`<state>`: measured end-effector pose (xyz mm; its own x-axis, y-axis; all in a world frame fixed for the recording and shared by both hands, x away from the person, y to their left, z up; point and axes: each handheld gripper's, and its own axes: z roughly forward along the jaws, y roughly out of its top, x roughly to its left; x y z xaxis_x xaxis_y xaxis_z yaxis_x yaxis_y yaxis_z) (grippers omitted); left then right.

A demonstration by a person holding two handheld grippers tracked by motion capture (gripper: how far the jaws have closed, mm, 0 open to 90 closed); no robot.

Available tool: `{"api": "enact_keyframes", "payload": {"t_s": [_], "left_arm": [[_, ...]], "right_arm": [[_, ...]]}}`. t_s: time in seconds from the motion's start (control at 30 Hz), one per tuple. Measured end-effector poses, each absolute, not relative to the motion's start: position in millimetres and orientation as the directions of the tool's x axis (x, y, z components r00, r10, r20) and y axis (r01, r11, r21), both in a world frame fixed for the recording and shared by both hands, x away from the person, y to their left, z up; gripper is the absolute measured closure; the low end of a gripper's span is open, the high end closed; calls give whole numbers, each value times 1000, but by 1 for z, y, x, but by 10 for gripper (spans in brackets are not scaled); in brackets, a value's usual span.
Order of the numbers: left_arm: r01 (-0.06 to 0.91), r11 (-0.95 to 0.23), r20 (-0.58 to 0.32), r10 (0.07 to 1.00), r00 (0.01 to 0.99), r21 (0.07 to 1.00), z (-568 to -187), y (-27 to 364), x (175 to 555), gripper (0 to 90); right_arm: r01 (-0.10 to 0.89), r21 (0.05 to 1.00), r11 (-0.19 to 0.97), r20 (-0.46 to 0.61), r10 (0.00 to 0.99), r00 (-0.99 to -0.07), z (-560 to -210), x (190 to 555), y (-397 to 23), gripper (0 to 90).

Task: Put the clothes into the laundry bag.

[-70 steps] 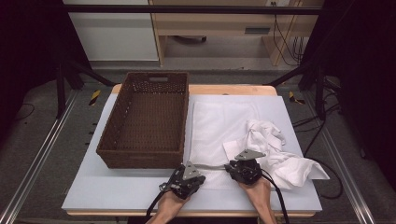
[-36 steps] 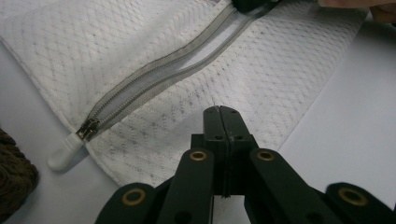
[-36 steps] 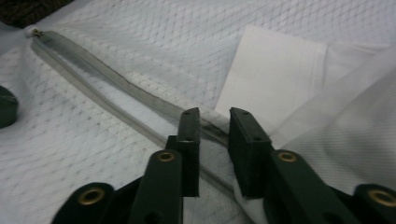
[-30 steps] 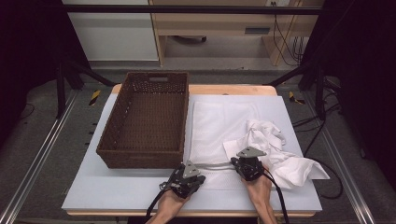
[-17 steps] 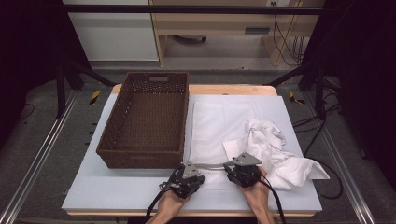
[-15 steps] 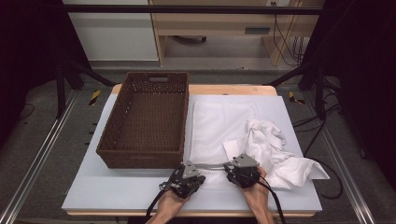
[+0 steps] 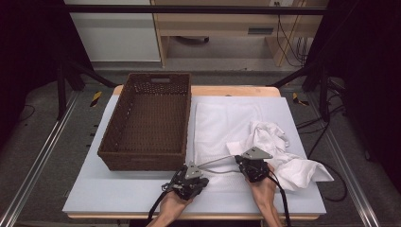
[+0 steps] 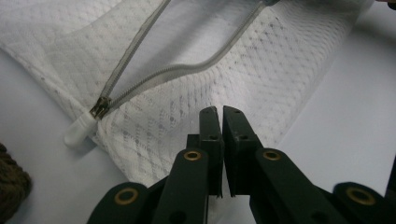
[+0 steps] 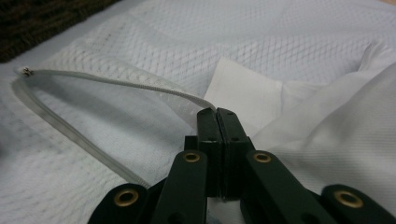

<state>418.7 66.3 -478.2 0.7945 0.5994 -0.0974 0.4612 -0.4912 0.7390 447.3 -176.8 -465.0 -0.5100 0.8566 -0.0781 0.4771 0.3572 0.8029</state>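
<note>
The right gripper (image 9: 218, 112) is clamped on the zipper edge of the white mesh bag (image 7: 222, 123), crumpled white cloth (image 7: 279, 151) just beside its right, while the left gripper (image 8: 219, 112), jaws nearly closed, pinches the bag's near edge, the zipper pull (image 8: 100, 108) ahead-left.

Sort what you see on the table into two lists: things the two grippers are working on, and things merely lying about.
In use:
mesh laundry bag, unzipped
its zip edge, pinched by the right gripper
left gripper, closed on the bag's mesh
white garment, beside the opening

Lying about:
wicker basket, empty
</note>
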Motion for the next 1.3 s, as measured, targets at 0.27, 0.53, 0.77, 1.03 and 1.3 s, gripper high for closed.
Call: {"api": "enact_keyframes", "payload": {"t_s": [0.27, 0.53, 0.77, 1.03, 1.3], "left_arm": [[359, -483, 28, 626, 779, 799, -438, 43, 437, 609], [345, -512, 43, 602, 797, 787, -442, 11, 473, 547], [374, -532, -7, 569, 823, 760, -456, 9, 478, 875], [363, -511, -16, 563, 826, 779, -454, 12, 466, 886], [396, -511, -35, 579, 815, 763, -463, 20, 464, 885]], "right_arm": [[463, 831, 309, -11, 841, -541, -453, 447, -187, 894], [466, 837, 287, 19, 836, -549, -453, 447, -188, 892], [493, 814, 308, 32, 823, -567, -458, 446, -187, 879], [488, 823, 291, 43, 825, -564, -445, 443, -188, 759], [467, 851, 239, 44, 855, -517, -436, 448, -189, 621]]}}
